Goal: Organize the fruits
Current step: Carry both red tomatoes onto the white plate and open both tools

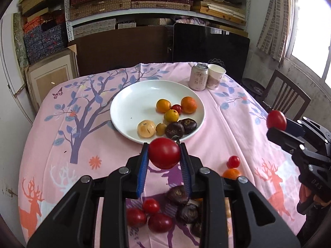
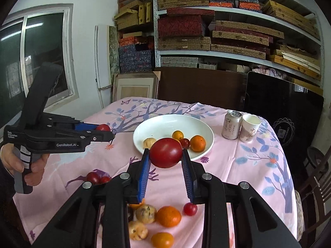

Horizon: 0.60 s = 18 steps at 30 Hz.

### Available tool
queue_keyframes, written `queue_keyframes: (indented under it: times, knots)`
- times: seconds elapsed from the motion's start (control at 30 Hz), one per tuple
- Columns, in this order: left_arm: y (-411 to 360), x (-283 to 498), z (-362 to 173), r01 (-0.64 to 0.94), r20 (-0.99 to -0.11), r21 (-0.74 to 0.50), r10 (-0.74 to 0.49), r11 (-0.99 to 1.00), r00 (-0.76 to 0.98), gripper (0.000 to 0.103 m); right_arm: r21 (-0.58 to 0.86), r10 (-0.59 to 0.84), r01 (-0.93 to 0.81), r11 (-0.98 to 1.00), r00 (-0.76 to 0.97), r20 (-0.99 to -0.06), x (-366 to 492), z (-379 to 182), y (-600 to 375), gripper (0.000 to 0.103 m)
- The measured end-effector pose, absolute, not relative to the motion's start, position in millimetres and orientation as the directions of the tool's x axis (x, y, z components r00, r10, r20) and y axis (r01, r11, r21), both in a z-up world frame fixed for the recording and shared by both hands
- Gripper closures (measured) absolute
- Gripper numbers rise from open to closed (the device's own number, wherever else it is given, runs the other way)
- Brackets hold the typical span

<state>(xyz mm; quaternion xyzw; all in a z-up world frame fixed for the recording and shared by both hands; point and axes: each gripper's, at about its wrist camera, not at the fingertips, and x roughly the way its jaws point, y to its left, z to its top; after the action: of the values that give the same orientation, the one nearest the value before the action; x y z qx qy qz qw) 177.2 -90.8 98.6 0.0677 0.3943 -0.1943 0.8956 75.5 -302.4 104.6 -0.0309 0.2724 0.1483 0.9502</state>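
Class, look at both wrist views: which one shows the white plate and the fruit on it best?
The left wrist view. There the white plate lies almost fully open, with only its near rim touched by the held tomato. In the right wrist view the plate is partly hidden behind the tomato in the right gripper, covering some fruit.

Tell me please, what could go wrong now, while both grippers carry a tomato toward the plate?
1. Each tomato is pinched only at the fingertips: the left gripper holds its tomato, the right gripper its tomato. Either could slip and roll off the tablecloth.
2. The white plate has fruit crowded on one side; a dropped tomato may knock some out.
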Motion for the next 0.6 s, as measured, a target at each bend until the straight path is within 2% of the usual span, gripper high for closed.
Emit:
queue_keyframes:
  times: [0.13,0.47,0.5,0.53,0.6]
  knots:
    - [-107,219,72,0.390,-0.767,0.008,-0.244,0.921,0.594,0.075,0.064,0.254,-0.270,0.961,0.763,-0.594,131,74,-291,0.072]
    - [-110,310,18,0.311,-0.829,-0.011,-0.183,0.950,0.528,0.073,0.080,0.246,-0.269,0.960,0.667,-0.704,225,20,-273,0.072]
    - [-109,315,17,0.303,-0.824,-0.029,-0.194,0.952,0.532,0.068,0.074,0.238,-0.266,0.961,0.665,-0.708,231,18,-271,0.071]
    - [-107,318,16,0.289,-0.819,-0.034,-0.193,0.957,0.540,0.050,0.063,0.230,-0.267,0.962,0.660,-0.715,235,15,-268,0.060]
    - [-103,321,18,0.253,-0.809,-0.032,-0.173,0.967,0.561,0.025,0.019,0.196,-0.260,0.965,0.676,-0.710,235,14,-264,0.042]
